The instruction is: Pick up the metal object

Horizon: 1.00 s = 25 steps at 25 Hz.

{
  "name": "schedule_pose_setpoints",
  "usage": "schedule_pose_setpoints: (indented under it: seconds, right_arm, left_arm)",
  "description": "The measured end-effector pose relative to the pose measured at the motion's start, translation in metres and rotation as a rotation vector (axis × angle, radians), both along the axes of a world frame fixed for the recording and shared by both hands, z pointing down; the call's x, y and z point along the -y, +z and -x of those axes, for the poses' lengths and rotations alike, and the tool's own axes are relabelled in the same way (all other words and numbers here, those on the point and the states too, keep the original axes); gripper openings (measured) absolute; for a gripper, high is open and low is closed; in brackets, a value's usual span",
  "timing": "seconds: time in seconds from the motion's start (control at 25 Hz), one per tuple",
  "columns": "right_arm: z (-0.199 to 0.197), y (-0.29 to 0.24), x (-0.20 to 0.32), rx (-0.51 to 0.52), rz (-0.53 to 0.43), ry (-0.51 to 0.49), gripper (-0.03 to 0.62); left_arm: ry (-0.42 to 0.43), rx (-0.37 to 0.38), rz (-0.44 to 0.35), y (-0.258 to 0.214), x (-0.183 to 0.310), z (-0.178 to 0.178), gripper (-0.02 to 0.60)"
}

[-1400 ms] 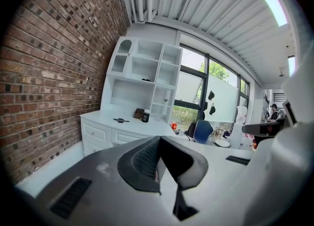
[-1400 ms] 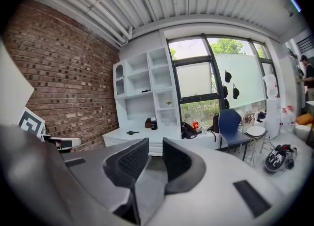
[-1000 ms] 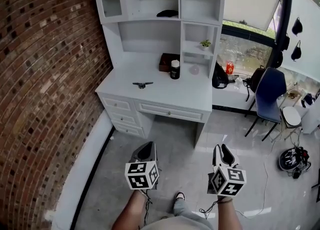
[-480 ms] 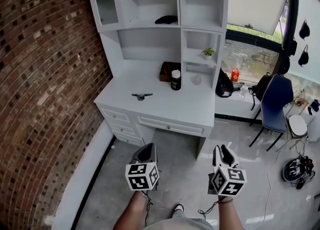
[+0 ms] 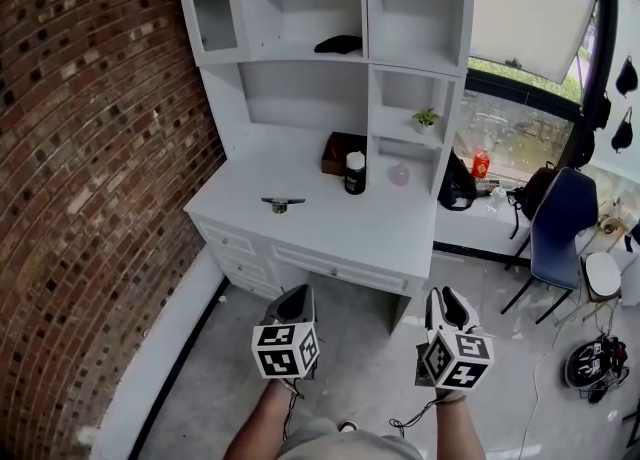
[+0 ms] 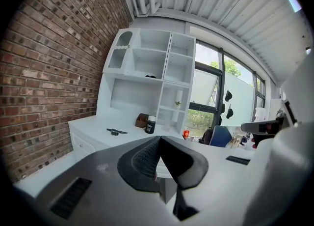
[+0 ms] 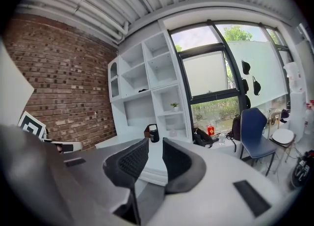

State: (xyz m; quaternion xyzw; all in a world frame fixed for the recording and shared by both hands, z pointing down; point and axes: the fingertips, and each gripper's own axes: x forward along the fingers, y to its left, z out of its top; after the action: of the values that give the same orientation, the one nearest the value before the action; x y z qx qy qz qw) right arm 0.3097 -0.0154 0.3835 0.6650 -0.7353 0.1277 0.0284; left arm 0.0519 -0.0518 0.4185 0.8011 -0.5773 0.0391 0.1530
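Note:
The metal object is a small dark flat piece lying on the left part of the white desk; in the left gripper view this metal object shows far ahead. Both grippers hang over the floor, well short of the desk. My left gripper has its jaws touching at the tips, with nothing between them. My right gripper shows a narrow gap between its pads and holds nothing.
A black bottle with a white cap and a brown box stand at the desk's back. White shelves rise above it. A brick wall runs along the left. A blue chair stands to the right.
The desk has come nearer and sits lower in the head view. Both grippers keep the same places in that view, with their jaws unchanged.

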Motion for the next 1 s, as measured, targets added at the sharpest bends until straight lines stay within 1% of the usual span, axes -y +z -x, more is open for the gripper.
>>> schedule_pose_setpoints:
  seconds: [0.16, 0.4, 0.56, 0.8, 1.0]
  right_arm:
    - [0.002, 0.005, 0.018, 0.002, 0.011, -0.020, 0.089]
    - [-0.007, 0.021, 0.041, 0.022, 0.043, -0.015, 0.089]
    - [-0.009, 0.027, 0.062, 0.018, 0.054, -0.020, 0.089]
    - [-0.007, 0.021, 0.109, -0.002, 0.045, -0.028, 0.091]
    - [-0.011, 0.008, 0.161, 0.001, 0.031, -0.010, 0.091]
  left_arm:
    - [-0.009, 0.009, 0.016, 0.005, 0.014, 0.000, 0.012]
    - [-0.008, 0.019, 0.026, 0.011, 0.039, -0.002, 0.012]
    - [-0.005, 0.008, 0.031, 0.016, 0.063, -0.006, 0.011]
    - [0.013, -0.003, 0.023, 0.014, 0.113, -0.012, 0.012]
    - [0.030, -0.013, 0.013, 0.005, 0.170, -0.019, 0.012]
